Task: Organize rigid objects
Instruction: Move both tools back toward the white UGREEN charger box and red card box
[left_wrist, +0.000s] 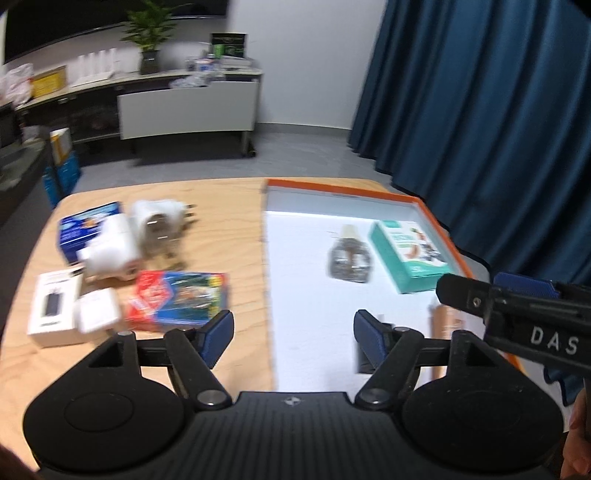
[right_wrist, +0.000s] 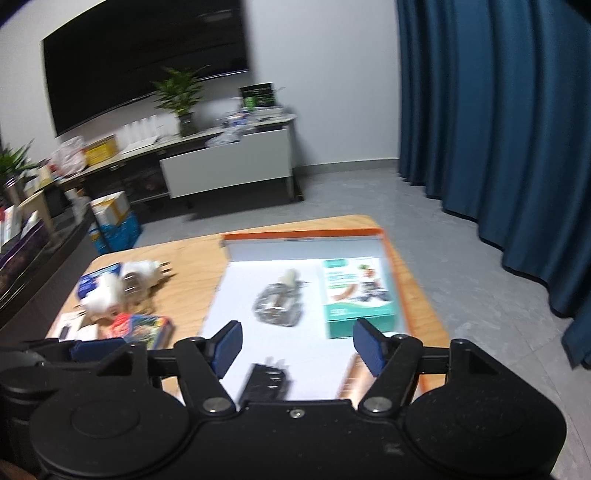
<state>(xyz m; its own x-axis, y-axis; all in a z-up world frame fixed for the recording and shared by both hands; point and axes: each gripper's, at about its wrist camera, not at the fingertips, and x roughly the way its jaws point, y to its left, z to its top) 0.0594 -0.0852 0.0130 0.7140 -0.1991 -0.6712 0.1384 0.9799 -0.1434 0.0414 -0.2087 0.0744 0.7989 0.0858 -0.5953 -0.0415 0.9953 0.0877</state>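
An orange-rimmed white tray (left_wrist: 343, 188) (right_wrist: 303, 233) lies on the right half of the wooden table. In it are a teal box (left_wrist: 408, 254) (right_wrist: 354, 295), a clear bagged item (left_wrist: 349, 258) (right_wrist: 277, 304), a black plug-like object (right_wrist: 266, 380) and a tan item (right_wrist: 352, 380). On the left lie a red-blue box (left_wrist: 177, 299) (right_wrist: 142, 328), white adapters (left_wrist: 129, 236) (right_wrist: 122, 288), a blue box (left_wrist: 83, 229) and white boxes (left_wrist: 55, 306). My left gripper (left_wrist: 293, 334) is open and empty above the tray's left edge. My right gripper (right_wrist: 299, 349) is open and empty above the tray's near part.
The wooden table (left_wrist: 221, 206) ends close to a blue curtain (left_wrist: 480, 110) on the right. A low shelf with a plant (left_wrist: 147, 37), a white cabinet (left_wrist: 188, 110) and a dark screen (right_wrist: 140, 66) stand across the grey floor.
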